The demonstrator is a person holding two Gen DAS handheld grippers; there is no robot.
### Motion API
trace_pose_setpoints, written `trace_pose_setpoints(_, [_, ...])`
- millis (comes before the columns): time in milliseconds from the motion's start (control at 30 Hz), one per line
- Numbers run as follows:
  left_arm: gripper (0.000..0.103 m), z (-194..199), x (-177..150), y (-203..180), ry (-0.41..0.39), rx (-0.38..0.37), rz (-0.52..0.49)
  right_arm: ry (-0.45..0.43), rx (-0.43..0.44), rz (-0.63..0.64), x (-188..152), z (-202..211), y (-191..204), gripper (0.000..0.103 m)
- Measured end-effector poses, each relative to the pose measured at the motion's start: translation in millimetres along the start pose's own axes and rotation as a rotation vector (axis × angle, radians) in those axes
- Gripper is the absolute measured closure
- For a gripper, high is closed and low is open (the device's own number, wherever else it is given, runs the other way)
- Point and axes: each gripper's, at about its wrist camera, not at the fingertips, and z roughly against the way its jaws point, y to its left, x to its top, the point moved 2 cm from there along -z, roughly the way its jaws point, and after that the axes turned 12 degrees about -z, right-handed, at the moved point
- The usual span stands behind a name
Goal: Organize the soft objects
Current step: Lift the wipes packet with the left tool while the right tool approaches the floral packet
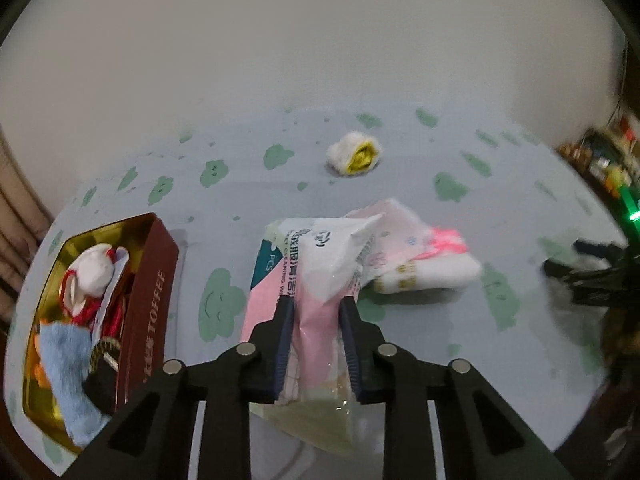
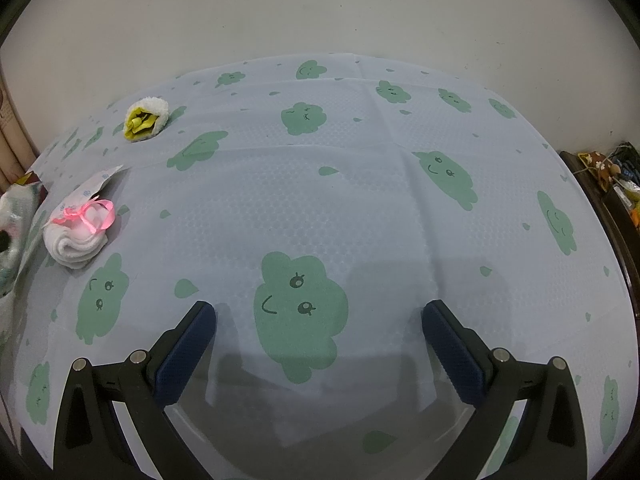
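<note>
My left gripper [image 1: 316,316] pinches the pink-and-white crinkly plastic wipes packet [image 1: 320,276] mid-body; light, floppy, slippery film, so grip stays central. Right gripper [image 2: 319,332] gapes wide, empty.

Blurred clutter [image 1: 600,160] — cut off rightward

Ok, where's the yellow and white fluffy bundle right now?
The yellow and white bundle lies alone at the far side of the tablecloth, beyond the ribbon-tied white cloth; far left in the right wrist view.

Each claw, left [image 1: 316,308] and right [image 2: 319,316], is matte black plastic. Dark blue ribbed pads [image 2: 454,354] line the fingers. Round silver screws [image 1: 245,348] dot the linkages.
</note>
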Motion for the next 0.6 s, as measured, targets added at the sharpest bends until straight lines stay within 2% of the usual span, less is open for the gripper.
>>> trace_pose_setpoints(167, [0.082, 29, -10, 1, -0.054, -0.045, 0.092, 0.033, 0.113, 0.050, -1, 6, 16, 0.001])
trace_pose_setpoints(333, [0.087, 48, -22, 4, -0.073, -0.111, 0.164, 0.130, 0.380, 0.024, 19, 18, 59, 0.001])
trace_pose_setpoints(433, [0.087, 54, -27, 5, -0.084, -0.115, 0.178, 0.232, 0.480, 0.036, 43, 13, 93, 0.001])
trace_pose_setpoints(500, [0.088, 56, -30, 9, -0.087, -0.128, 0.199, 0.294, 0.511, 0.025, 55, 3, 111, 0.001])
trace_pose_setpoints(533, [0.088, 57, -32, 11, -0.089, -0.134, 0.209, 0.354, 0.533, 0.019, 62, -8, 122, 0.001])
trace_pose_setpoints(600, [0.089, 62, -34, 15, -0.096, -0.142, 0.223, 0.396, 0.523, -0.008, 69, -23, 133, 0.001])
